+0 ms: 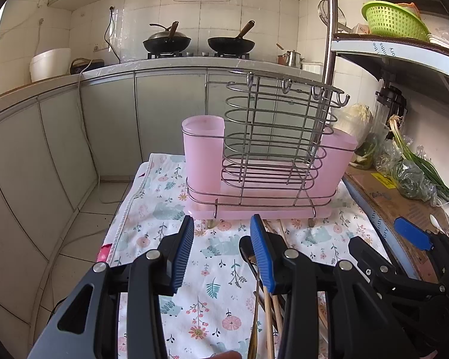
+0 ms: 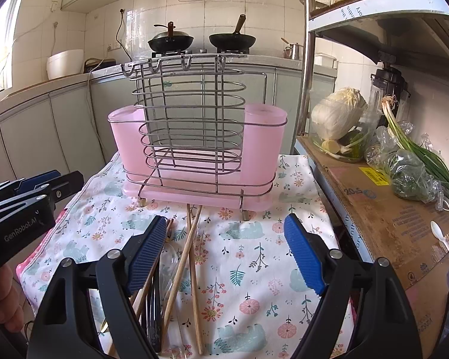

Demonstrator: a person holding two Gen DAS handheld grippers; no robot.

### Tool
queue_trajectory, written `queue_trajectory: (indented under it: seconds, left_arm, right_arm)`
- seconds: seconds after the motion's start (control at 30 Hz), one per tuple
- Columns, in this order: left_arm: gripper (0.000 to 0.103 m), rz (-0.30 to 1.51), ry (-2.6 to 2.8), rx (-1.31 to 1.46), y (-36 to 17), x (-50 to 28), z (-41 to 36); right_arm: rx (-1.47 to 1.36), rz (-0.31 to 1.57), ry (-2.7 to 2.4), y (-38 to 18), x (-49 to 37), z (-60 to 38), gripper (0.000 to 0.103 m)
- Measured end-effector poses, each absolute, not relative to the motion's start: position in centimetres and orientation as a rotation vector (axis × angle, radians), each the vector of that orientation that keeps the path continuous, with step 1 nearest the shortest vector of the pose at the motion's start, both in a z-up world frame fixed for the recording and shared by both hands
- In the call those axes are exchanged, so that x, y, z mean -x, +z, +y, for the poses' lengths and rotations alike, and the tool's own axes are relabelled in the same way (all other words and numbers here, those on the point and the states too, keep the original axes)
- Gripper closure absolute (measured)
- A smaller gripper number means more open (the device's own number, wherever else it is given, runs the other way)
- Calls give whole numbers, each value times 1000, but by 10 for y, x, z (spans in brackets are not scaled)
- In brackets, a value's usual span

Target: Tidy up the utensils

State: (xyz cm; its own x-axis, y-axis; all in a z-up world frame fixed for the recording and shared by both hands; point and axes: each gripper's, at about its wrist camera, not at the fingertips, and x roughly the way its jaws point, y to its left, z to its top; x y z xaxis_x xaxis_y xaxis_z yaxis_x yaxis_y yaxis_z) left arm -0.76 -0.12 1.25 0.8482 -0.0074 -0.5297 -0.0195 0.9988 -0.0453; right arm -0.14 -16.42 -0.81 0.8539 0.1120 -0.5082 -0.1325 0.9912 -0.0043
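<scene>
Chopsticks crossed in loose pile on near bench cloth, under right gripper, jaws wide, empty. Left gripper open, empty. Pink wire utensil rack far, bare. Risk: pinching crossed sticks scatters pile.

Left hand-held gripper, right hand-held gripper: black frames, ribbed blue pads, silver screws, "GenRobot.AI" marking.
</scene>
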Motion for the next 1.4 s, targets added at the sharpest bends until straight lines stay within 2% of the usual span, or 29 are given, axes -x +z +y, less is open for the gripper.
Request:
queue_trajectory:
  seconds: [1.4]
  left_arm:
    - [64, 527, -3, 80, 19, 17, 4]
  right_arm:
    - [51, 472, 116, 1, 11, -161, 22]
